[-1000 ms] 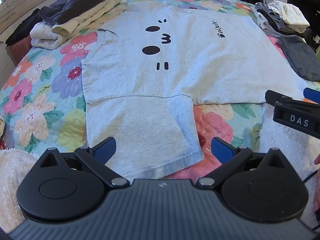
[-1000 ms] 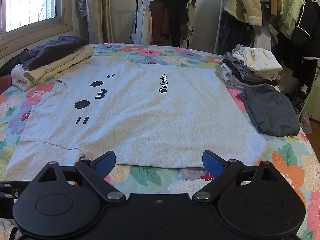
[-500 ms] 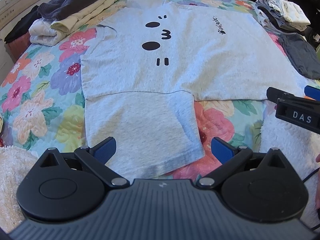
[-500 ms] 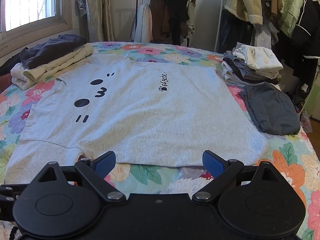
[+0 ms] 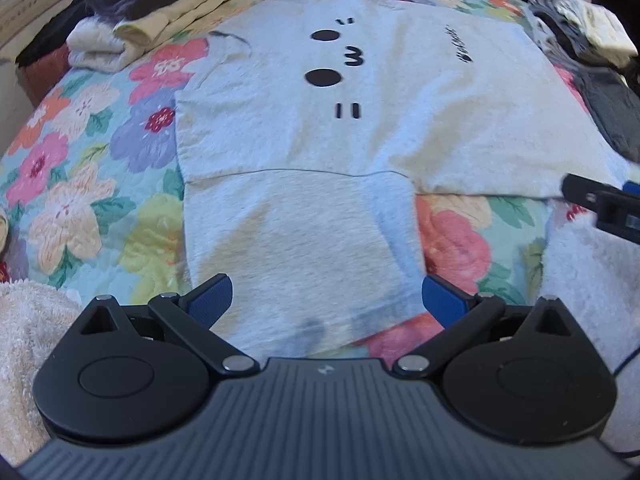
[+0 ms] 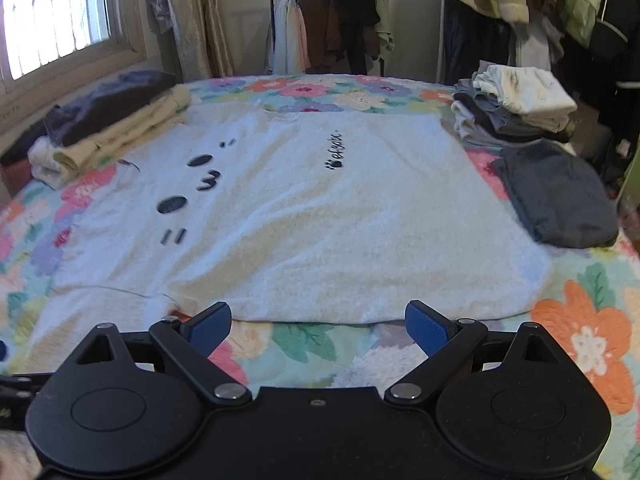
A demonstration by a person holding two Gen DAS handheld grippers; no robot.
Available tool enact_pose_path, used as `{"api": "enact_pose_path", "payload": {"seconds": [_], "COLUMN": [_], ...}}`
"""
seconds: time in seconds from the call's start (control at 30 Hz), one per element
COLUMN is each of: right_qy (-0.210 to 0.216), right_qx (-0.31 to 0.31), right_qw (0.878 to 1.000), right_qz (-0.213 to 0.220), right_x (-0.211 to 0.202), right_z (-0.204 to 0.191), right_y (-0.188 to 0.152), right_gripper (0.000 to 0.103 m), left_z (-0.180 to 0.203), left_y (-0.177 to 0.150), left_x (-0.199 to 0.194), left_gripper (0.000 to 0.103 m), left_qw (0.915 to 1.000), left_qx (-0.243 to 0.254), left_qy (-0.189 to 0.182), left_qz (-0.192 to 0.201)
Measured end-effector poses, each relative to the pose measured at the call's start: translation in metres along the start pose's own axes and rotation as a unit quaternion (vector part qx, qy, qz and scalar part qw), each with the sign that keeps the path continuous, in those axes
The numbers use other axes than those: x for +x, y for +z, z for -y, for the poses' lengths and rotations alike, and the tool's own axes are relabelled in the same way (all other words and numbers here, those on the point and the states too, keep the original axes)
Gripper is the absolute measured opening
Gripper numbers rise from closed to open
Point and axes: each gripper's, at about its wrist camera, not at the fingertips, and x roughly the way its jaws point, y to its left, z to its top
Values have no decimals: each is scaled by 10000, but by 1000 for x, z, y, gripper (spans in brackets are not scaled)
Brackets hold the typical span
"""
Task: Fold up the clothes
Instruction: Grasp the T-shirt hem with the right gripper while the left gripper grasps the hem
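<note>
A light grey T-shirt with a black cat-face print lies spread flat on the floral bedspread; it also shows in the right wrist view. Its near sleeve points toward me. My left gripper is open and empty, low over the sleeve's hem. My right gripper is open and empty, just short of the shirt's near side edge. The right gripper's tip shows at the right edge of the left wrist view.
A stack of folded clothes lies at the far left by the window. Another folded pile and a dark grey folded garment lie at the right. A clothes rack stands behind the bed. A white fluffy blanket lies near me.
Both grippers have moved forward and lower toward the shirt. The left now hovers over the sleeve hem. Both stay open.
</note>
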Motion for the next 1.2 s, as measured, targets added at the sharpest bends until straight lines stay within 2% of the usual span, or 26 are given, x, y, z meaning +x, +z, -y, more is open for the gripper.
{"api": "enact_pose_path", "payload": {"seconds": [0.1,0.17,0.23,0.27,0.37,0.4,0.43,0.47,0.5,0.53,0.57,0.6,0.63,0.67,0.73,0.8,0.83,0.9,0.93,1.0,1.03,1.07,1.13,1.2], "right_qy": [644,1224,1568,1675,1630,1548,1500,1537,1599,1747,1880,1964,2047,2131,2274,2400,2454,2485,2491,2455,2404,2317,2091,2010], "right_qx": [-8,-40,-45,-59,-336,-461,-532,-526,-499,-401,-323,-314,-305,-295,-338,-417,-456,-492,-493,-554,-705,-865,-1045,-1026], "right_qw": [9974,9883,9776,9722,9669,9669,9664,9647,9625,9591,9558,9534,9510,9485,9457,9455,9460,9497,9516,9551,9565,9580,9620,9646], "right_qz": [-313,-909,-1402,-1633,-1936,-1976,-2018,-2075,-2132,-2189,-2238,-2267,-2296,-2324,-2298,-2161,-2068,-1843,-1733,-1563,-1495,-1449,-1409,-1364], "right_x": [7,25,44,54,78,85,92,97,101,104,107,108,109,111,111,109,107,102,100,98,101,105,114,118], "right_z": [-13,-31,-49,-58,-80,-85,-88,-87,-86,-83,-81,-80,-80,-80,-83,-87,-89,-89,-89,-88,-89,-89,-89,-87], "right_y": [4,4,1,-2,-9,-10,-12,-13,-14,-16,-18,-20,-22,-24,-26,-24,-22,-16,-14,-7,-3,1,12,28], "right_gripper": [96,96,96,96,96,96,96,95,89,80,75,64,46,37,11,8,6,6,6,6,6,6,6,5], "left_z": [-26,-41,-53,-59,-72,-74,-76,-78,-79,-84,-90,-97,-103,-110,-118,-125,-128,-132,-134,-136,-135,-135,-133,-129], "left_y": [5,12,18,21,35,38,40,42,42,42,42,42,41,40,38,35,33,30,30,31,31,32,35,40], "left_x": [2,2,6,8,32,41,49,57,64,68,72,75,78,82,91,104,110,119,119,114,113,112,107,102], "left_gripper": [103,103,103,103,95,90,77,72,72,72,72,72,72,74,77,85,95,95,92,63,44,32,24,23], "left_qw": [9994,9987,9984,9982,9994,9998,9999,9996,9989,9987,9990,9991,9990,9989,9978,9943,9914,9872,9875,9885,9877,9870,9893,9919], "left_qx": [-312,-397,-363,-346,-263,-155,-28,191,347,366,249,127,-25,-172,-397,-594,-716,-935,-984,-960,-953,-955,-973,-887], "left_qy": [-29,1,-75,-120,-207,-113,-15,98,145,108,4,-89,-112,-72,62,153,134,-124,-296,-692,-825,-933,-850,-809], "left_qz": [148,304,428,464,61,-21,-100,-169,-267,-334,-366,-398,-424,-428,-533,-870,-1091,-1285,-1194,-940,-922,-894,-679,-406]}}
